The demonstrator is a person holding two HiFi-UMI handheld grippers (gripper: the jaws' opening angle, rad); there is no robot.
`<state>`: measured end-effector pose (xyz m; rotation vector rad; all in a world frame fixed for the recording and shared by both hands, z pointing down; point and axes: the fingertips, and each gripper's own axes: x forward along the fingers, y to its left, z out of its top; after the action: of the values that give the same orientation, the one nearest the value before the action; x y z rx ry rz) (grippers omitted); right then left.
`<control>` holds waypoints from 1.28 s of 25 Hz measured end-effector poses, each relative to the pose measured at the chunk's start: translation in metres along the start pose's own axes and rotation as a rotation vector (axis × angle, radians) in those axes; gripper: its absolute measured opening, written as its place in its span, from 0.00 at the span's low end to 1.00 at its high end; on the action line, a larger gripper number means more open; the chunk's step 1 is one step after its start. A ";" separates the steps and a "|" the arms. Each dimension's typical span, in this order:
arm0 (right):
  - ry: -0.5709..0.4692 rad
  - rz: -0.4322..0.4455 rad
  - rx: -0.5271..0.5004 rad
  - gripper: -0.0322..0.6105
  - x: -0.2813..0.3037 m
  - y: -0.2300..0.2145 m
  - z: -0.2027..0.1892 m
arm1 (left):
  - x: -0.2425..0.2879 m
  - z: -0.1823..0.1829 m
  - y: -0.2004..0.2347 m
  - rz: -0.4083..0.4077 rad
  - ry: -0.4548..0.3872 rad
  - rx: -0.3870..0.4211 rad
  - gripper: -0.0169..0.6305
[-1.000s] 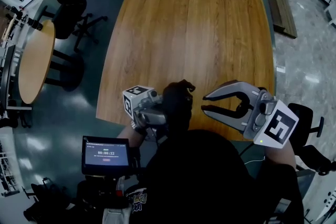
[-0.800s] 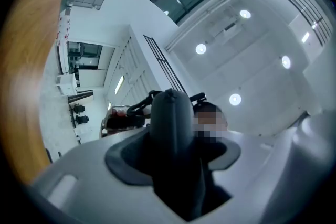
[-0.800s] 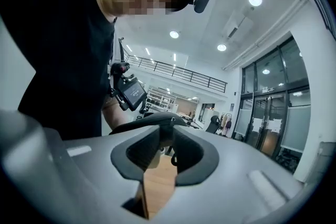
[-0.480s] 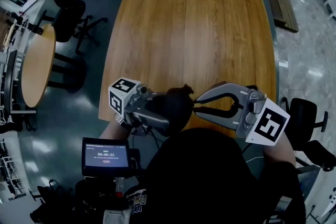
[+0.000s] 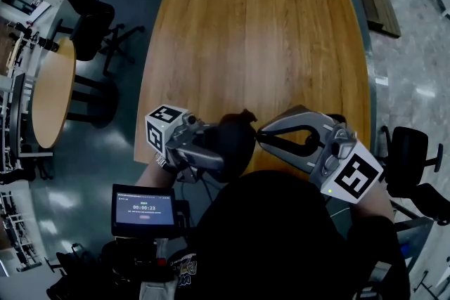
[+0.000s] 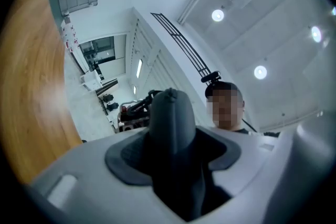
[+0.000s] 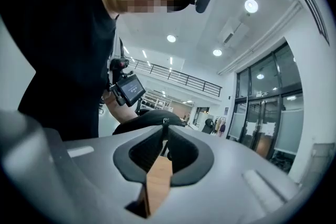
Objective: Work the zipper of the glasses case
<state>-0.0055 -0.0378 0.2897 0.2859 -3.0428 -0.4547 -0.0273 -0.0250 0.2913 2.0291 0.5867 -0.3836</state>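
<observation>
Wood table (image 5: 253, 31) down below, but everything's happening up in the air over its near edge. My left gripper (image 5: 214, 151) has its fingers clamped wide around the black case (image 5: 235, 140), tipped up a bit. My right gripper (image 5: 261, 137) sits level at the case's end. Its jaws have just been closing and now look almost together, pinched on the little silver pull (image 7: 166, 122). So I'd say the grabbing is done and the actual zipping isn't. Can't tell how far the zip already runs, the seam's hidden from me.
</observation>
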 end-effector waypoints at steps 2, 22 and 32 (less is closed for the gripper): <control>0.039 -0.034 -0.072 0.10 0.000 0.000 -0.004 | -0.001 -0.001 0.004 0.008 -0.013 -0.009 0.43; 0.005 -0.131 0.026 0.04 -0.001 -0.001 -0.017 | -0.004 -0.008 0.015 0.188 0.081 0.182 0.43; 0.023 0.040 0.101 0.12 -0.006 0.012 -0.018 | -0.003 -0.021 0.012 0.150 0.157 0.122 0.43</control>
<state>0.0002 -0.0309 0.3105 0.2320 -3.0481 -0.2941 -0.0228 -0.0123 0.3120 2.2186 0.5126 -0.1752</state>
